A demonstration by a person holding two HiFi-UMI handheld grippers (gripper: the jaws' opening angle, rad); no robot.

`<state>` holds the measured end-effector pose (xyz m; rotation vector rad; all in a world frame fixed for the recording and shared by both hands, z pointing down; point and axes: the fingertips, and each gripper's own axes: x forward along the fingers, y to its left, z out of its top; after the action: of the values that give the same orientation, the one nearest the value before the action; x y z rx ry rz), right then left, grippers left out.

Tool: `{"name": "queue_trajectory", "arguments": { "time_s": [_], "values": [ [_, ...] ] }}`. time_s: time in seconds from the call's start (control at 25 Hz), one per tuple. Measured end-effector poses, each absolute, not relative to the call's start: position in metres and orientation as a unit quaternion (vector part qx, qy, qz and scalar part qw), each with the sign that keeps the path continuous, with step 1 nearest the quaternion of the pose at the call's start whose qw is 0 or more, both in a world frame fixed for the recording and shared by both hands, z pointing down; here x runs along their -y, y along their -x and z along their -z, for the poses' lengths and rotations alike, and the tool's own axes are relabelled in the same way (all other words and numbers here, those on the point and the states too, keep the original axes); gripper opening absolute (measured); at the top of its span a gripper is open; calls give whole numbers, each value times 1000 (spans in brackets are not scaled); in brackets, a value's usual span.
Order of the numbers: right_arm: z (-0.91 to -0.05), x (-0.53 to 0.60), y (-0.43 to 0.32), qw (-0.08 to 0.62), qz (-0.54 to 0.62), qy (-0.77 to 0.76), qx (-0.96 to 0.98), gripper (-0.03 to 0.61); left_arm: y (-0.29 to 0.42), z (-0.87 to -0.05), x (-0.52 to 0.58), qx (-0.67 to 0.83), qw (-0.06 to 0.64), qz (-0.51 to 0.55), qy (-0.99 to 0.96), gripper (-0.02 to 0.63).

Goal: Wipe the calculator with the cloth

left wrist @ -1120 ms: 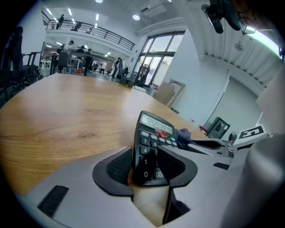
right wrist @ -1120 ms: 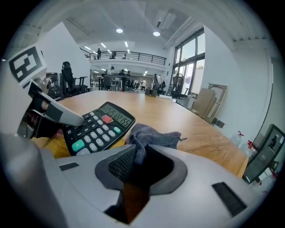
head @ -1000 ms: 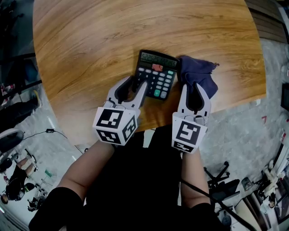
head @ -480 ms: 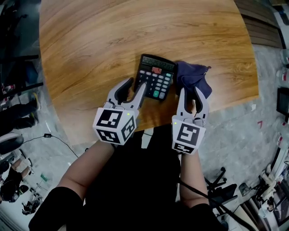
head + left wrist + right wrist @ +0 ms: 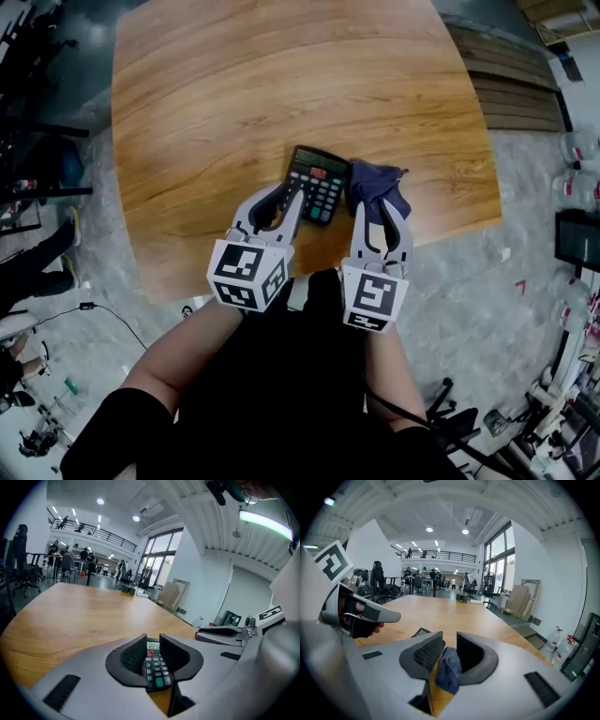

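Observation:
A black calculator (image 5: 316,183) lies face up near the front edge of the wooden table (image 5: 234,112). A dark blue cloth (image 5: 377,187) is bunched right beside it. My left gripper (image 5: 284,194) hovers above the calculator's near-left side. Its jaws have just been closing, stand apart and hold nothing. The calculator (image 5: 156,670) shows through their gap. My right gripper (image 5: 382,208) hangs over the cloth (image 5: 449,670). Its jaws have just been opening a little, with the cloth below the gap, not pinched. The right gripper view also catches the calculator (image 5: 423,632).
The table's front edge (image 5: 309,258) runs just beyond my grippers, with grey floor around it. Office chairs (image 5: 379,585) and desks stand past the far end of the table. Dark furniture (image 5: 37,159) crowds the left.
Both grippers have lifted away from the table, and the table looks smaller in the head view. The left jaws stand narrower than before. Calculator and cloth have stayed in place.

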<state>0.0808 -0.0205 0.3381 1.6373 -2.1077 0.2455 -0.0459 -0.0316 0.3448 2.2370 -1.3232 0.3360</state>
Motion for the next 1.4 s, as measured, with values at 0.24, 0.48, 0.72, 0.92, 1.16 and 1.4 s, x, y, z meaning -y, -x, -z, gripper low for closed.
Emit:
{"name": "queue_trajectory", "arguments": {
  "time_s": [0.24,0.48,0.72,0.92,1.16,1.4],
  "values": [
    [-287,6,-59,198,-78,-570,794,71,37,-298,20,488,227,-111,-836,55],
    [-230,1,-42,139,-75,-544,824,48,34,-248,16,501,183,-88,-841,15],
    [-193,-5,-37,89,-59,-512,852,20,26,-216,7,512,148,-59,-844,8],
    [-168,-13,-37,55,-46,-491,868,16,14,-193,-1,513,125,-37,-849,8],
    [-148,-19,-33,43,-27,-466,883,15,11,-174,-4,516,109,-26,-849,8],
    [-141,-21,-33,45,-15,-461,886,15,11,-161,1,519,90,-22,-850,8]
  ]
}}
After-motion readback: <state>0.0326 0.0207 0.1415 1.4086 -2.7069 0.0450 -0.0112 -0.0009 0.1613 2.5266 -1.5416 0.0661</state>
